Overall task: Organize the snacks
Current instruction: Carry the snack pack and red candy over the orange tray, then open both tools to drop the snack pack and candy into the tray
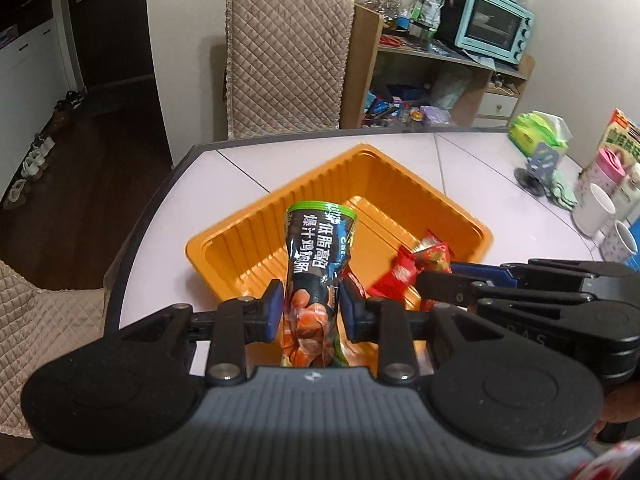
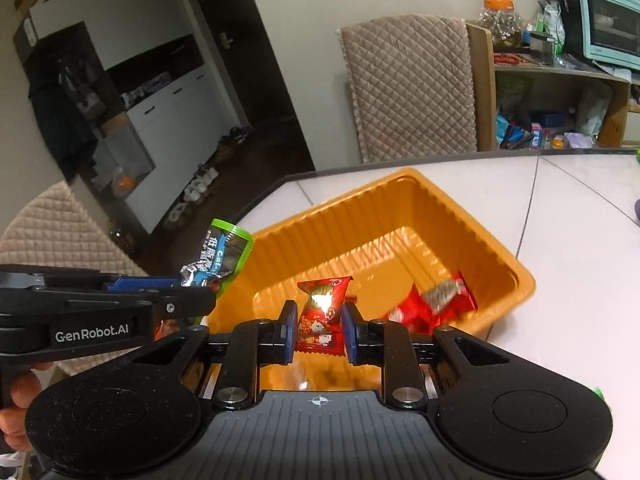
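Observation:
My left gripper [image 1: 307, 304] is shut on a tall black snack packet [image 1: 318, 256] with a green top and pictures of sausage, held upright over the near edge of the orange tray [image 1: 384, 168]. That same packet [image 2: 224, 254] and the left gripper [image 2: 192, 284] show at the left in the right wrist view. My right gripper [image 2: 319, 328] is shut on a small red candy packet [image 2: 322, 308] above the tray [image 2: 400, 200]. Red wrapped snacks [image 2: 436, 304] lie in the tray's right corner, and those red snacks [image 1: 416, 264] sit beside the right gripper [image 1: 424, 284].
The tray rests near the corner of a pale table [image 1: 248, 160]. Cups [image 1: 594, 210], a pink bottle and a green bag [image 1: 538, 132] stand at the far right. A quilted chair [image 1: 288, 60] and a cluttered shelf with a teal oven [image 1: 494, 24] are behind the table.

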### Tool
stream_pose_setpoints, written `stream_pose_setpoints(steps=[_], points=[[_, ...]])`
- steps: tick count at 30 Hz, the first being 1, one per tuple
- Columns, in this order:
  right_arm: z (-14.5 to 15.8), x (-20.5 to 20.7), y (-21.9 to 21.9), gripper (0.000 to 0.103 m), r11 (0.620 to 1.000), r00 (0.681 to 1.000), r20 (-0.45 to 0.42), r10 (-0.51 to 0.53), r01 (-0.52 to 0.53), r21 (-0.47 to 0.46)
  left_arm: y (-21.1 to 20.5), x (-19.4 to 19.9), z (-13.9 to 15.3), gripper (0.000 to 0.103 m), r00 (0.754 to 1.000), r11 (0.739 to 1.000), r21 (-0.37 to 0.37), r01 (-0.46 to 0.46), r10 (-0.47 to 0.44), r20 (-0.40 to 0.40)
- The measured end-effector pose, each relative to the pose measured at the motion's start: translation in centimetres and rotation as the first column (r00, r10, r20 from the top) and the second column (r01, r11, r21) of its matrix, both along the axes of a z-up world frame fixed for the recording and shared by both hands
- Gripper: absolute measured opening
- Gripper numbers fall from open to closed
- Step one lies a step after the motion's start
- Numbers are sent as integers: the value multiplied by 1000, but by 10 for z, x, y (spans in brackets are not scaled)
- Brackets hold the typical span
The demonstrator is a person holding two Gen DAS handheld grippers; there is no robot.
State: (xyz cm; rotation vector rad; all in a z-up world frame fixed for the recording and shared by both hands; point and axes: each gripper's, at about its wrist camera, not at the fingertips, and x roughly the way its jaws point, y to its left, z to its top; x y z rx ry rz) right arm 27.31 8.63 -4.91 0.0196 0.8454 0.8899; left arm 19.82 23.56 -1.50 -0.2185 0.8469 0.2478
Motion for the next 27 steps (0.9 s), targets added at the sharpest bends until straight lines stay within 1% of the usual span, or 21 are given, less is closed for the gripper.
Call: stream_pose_setpoints(steps=[4, 11, 18, 27], points=[[-8, 17, 10, 24, 1000, 1000, 1, -16, 16, -17, 11, 23, -9, 27, 1000, 1000, 5, 2, -2, -16], [-26, 42, 22, 24, 999, 999, -24, -39, 38, -39, 20, 55, -31, 27, 998, 1000, 10, 16, -15, -55], [-36, 53, 20, 24, 997, 997, -42, -57, 55, -47, 21, 75, -50, 27, 996, 1000, 10, 26, -25, -89], [-39, 59, 18, 24, 997, 996, -52, -69, 67, -45, 24, 89, -62, 28, 993, 999, 26, 35, -31, -112]])
